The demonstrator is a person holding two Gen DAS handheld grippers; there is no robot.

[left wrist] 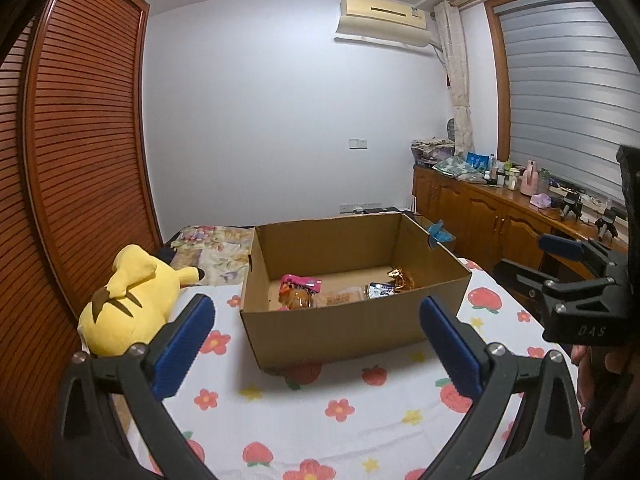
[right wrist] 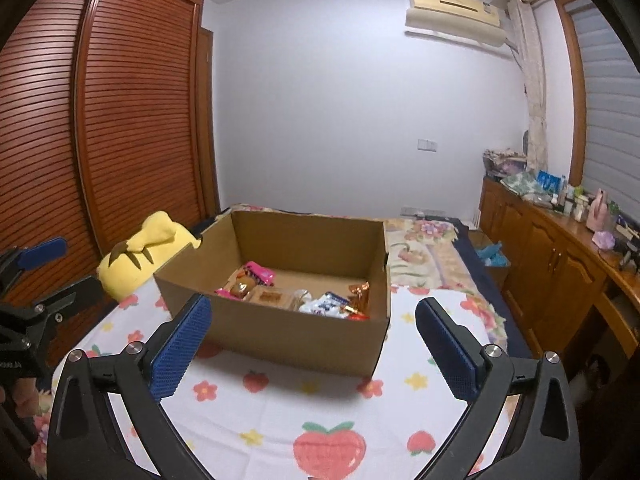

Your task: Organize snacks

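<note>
Item one: my left gripper [left wrist: 316, 320], jaws spread wide and released, nothing between the blue pads, hanging above the bed [left wrist: 312, 412] just short of the box. Item two: my right gripper [right wrist: 314, 320], jaws likewise spread wide and empty, also above the near part of the bed; from the left wrist view it shows at the far right edge. Item three: cardboard box [left wrist: 344, 328], open-topped, standing on the flower-and-strawberry bedsheet, middle of the bed, ahead of both grippers. Item four: snacks, all lying on the box floor along its near wall: a pink packet [right wrist: 260, 273] at the left, a brown biscuit pack [right wrist: 272, 295] beside it, a blue-and-white packet [right wrist: 326, 304] further right, and a gold-wrapped sweet [right wrist: 360, 294] at the right end. Item five: yellow plush toy [left wrist: 128, 304], lying on the bed left of the box, beside the slatted wardrobe [left wrist: 80, 140]. Item six: wooden cabinet [right wrist: 556, 264] along the right wall, its top crowded with bottles and small things too small to tell apart.
</note>
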